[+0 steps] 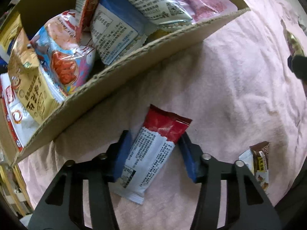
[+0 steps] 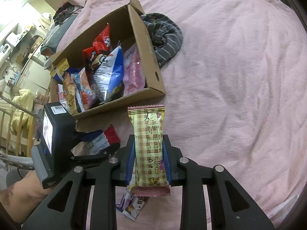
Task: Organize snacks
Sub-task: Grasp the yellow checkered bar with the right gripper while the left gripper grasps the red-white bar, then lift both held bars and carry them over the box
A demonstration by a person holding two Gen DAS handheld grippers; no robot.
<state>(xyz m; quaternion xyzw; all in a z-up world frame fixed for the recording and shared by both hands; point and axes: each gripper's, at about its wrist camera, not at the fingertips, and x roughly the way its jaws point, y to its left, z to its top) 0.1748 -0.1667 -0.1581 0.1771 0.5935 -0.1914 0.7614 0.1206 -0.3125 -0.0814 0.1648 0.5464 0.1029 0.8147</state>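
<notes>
Snacks fill the cardboard box point(image 2: 153, 61) on the pink blanket point(image 2: 230, 76). One red and white snack bar point(image 1: 155, 151) lies flat on the blanket just beside the box's long side — its red end points up toward the box and its white end points back at the left gripper point(image 1: 155, 149). The blue pads sit at both of its long sides, partly closed; I cannot tell if they press it. The right gripper point(image 2: 148, 153) squeezes a yellow checked snack bar point(image 2: 148, 145) off the blanket, its long way running along the fingers. A brown snack packet point(image 1: 259, 164) lies near.
</notes>
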